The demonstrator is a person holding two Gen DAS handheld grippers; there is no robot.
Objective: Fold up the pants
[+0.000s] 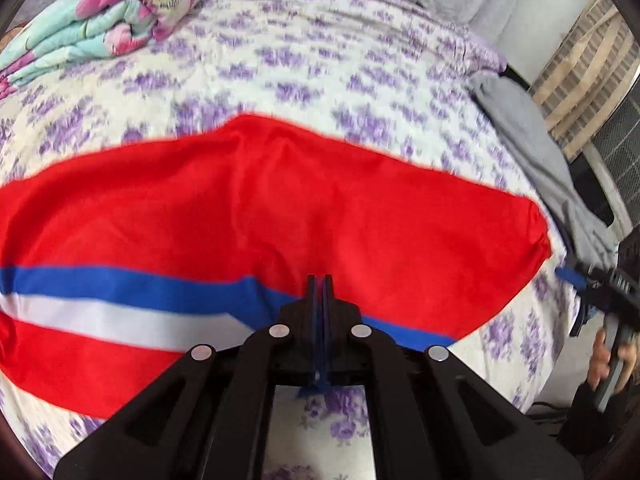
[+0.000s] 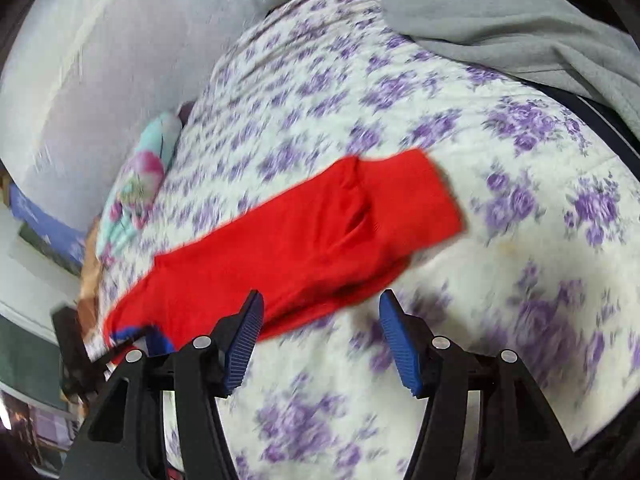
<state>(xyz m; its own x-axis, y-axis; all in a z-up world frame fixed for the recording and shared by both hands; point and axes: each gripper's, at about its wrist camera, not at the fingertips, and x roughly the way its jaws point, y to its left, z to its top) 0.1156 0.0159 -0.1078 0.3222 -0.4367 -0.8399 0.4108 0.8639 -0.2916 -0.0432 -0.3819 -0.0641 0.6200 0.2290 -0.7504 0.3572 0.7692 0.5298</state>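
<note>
Left wrist view: left tool (image 1: 319,280) sitting bottom center, fingers pressed together, no gap showing, tips over the red pants (image 1: 280,208); cannot tell whether any fabric is pinched between them. Pants lying spread across the middle of the frame on the floral bed (image 1: 320,60), blue and white stripe (image 1: 120,304) running along the lower left. Folded pastel quilt (image 1: 112,12) sitting upper left on the bed. Grey garment (image 1: 532,140) draping along the right edge of the bed. Right tool (image 1: 592,280) showing at far right, just beside the pants' right corner, hand (image 1: 604,356) gripping its handle below.

Right wrist view: right tool (image 2: 320,340) at bottom center, blue pads (image 2: 244,340) standing well apart, gripping nothing, hovering over the bedspread (image 2: 520,280). Pants (image 2: 288,248) lying diagonally from lower left to center right, lower edge just behind the left pad. Stripe end (image 2: 156,336) peeking at lower left. Quilt (image 2: 140,184) at middle left. Grey garment (image 2: 512,16) covering the upper right. Frame motion-blurred.
</note>
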